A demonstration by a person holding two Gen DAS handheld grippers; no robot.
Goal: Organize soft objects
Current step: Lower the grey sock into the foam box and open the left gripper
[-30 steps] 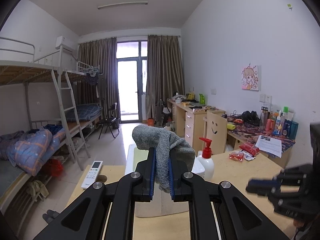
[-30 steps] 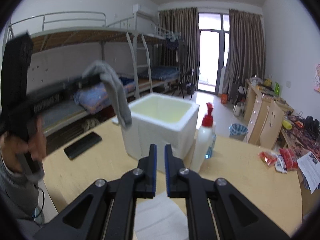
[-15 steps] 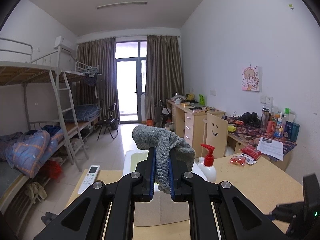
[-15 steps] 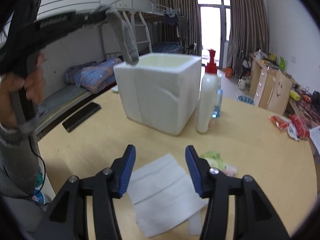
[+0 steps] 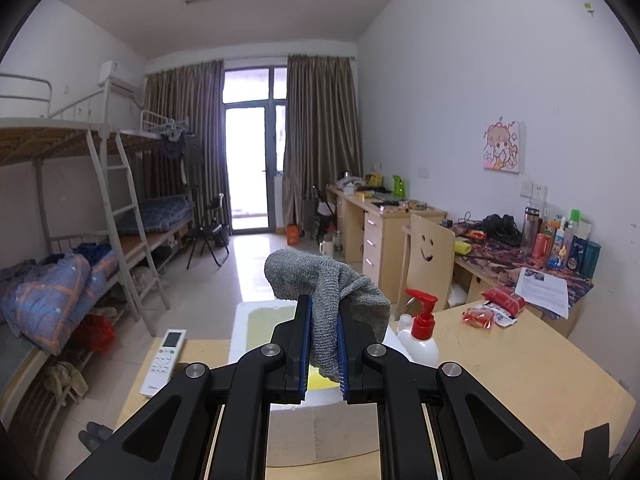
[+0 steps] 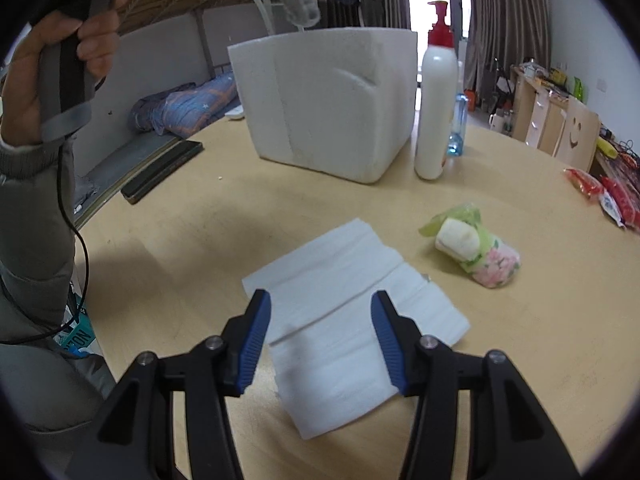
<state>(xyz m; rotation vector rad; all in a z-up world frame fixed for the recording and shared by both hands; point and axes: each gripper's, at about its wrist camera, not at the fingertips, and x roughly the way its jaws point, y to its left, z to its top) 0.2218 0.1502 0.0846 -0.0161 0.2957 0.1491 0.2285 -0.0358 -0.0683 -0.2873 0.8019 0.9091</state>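
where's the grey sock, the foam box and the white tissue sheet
grey sock (image 5: pixel 326 296), left wrist view, on the knit just above the pads
foam box (image 6: pixel 332 100), right wrist view, on its front wall
white tissue sheet (image 6: pixel 340 264), right wrist view, on its upper half

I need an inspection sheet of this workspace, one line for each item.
Surface: round wooden table, bare in places.
Job's things: grey cloth above white foam box; white tissue sheets; floral bundle.
Clutter: pump bottle, remote, black case, snack packets.
Grippers: left tool shut on grey cloth; right tool open over the tissue sheets, jaws just opened.
Cables: black cable by the sleeve.
Surroundings: bunk beds, desks.
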